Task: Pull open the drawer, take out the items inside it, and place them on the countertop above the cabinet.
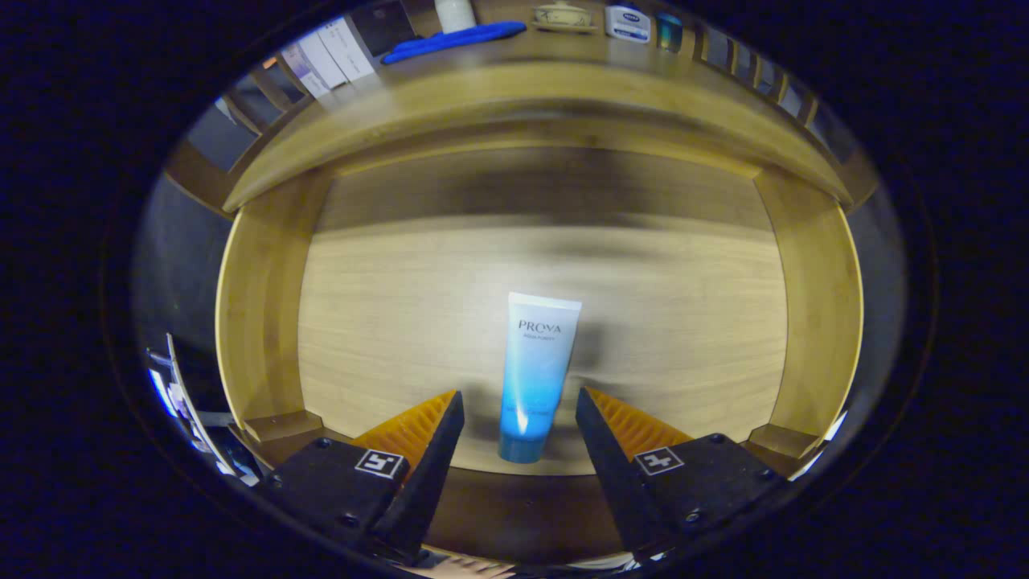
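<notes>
Drawer [257, 322] open, tube [537, 374] lying between the spread-apart gripper [518, 402] fingers — round, slick, it could squirt sideways on closing.

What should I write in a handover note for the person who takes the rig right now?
Gripper: open, fingers on either side of the tube's cap end, not pressing it.
Drawer: pulled open.
Tube: lying flat on the drawer floor, cap toward the gripper.
Countertop: already carries a blue cloth and small containers at the back.
Done: drawer opened.
Left: close on the tube, lift it out, place it on the countertop.
</notes>
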`<state>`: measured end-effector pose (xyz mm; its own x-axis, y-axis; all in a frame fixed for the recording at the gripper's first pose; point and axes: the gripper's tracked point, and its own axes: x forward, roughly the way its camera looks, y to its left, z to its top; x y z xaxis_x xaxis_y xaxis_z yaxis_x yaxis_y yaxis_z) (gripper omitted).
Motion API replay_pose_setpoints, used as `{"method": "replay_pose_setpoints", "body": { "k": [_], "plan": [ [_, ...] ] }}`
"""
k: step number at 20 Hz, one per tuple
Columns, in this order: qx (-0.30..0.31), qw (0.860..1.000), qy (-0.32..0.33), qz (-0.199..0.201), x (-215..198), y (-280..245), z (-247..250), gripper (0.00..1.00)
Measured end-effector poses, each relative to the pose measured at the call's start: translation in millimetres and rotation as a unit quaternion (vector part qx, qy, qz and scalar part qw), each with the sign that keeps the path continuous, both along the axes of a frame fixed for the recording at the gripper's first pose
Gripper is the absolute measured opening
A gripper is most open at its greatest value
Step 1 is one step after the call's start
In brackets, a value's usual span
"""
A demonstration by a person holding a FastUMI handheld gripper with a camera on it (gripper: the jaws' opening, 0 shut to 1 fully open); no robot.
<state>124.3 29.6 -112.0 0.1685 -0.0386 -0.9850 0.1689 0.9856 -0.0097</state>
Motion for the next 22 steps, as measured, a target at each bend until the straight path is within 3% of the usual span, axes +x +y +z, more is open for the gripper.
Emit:
{"method": "replay_pose_setpoints", "body": {
  "k": [3,7,10,15,22],
  "plan": [
    [0.001,0.999,0.032,-0.027,-3,1,-1,0.76],
    [-0.004,0.999,0.044,-0.024,-1,3,10,0.58],
    [-0.007,0.999,0.031,-0.023,4,3,8,0.5],
    [-0.009,0.999,-0.002,-0.035,10,2,15,0.43],
    [-0.014,0.997,-0.072,-0.01,16,4,69,0.42]
  ]
}}
